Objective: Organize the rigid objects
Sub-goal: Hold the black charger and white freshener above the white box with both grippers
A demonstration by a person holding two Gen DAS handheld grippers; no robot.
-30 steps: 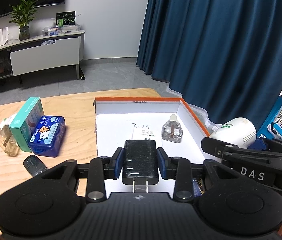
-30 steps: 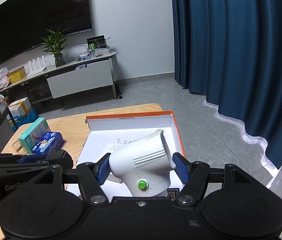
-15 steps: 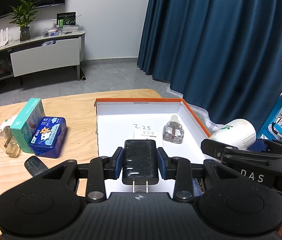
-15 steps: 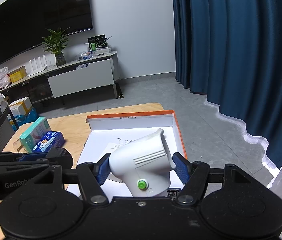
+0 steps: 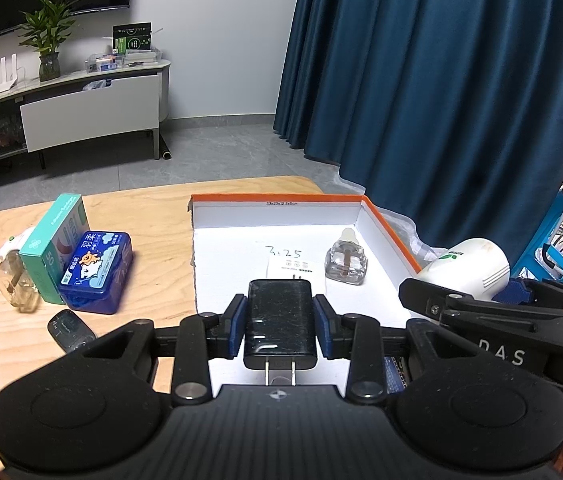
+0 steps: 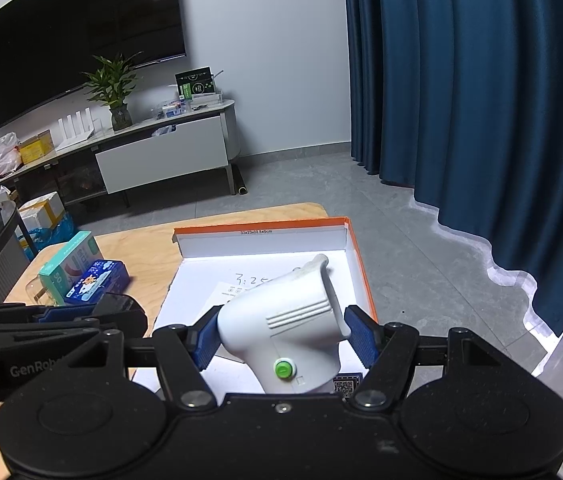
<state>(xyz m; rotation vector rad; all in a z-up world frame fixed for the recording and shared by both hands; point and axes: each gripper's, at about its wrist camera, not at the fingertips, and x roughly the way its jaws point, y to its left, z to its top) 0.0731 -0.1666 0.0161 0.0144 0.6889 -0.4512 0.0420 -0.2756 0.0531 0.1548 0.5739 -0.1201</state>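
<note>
Taking the orange-edged box (image 5: 389, 224) on the wooden worktop (image 5: 153, 216) as our landmark, we find farthest to its left a clear bottle (image 5: 15, 284), with a teal carton (image 5: 55, 248) standing next to it and a blue tin (image 5: 97, 272) touching that carton on the box side; a small dark remote (image 5: 69, 330) lies nearer to us than these, also left of the box. Over the near edge of the box our left gripper (image 5: 280, 330) is clenched on a black charger (image 5: 280, 320), blue pads pressed to both its sides, prongs pointing back at us. Inside the box, toward its right wall, a small glass bottle (image 5: 345, 262) stands upright beside a paper slip (image 5: 295, 268). At the near right corner of the box our right gripper (image 6: 283, 338) grasps a white plug-in device (image 6: 285, 332) with a green button, held above the box floor
</note>
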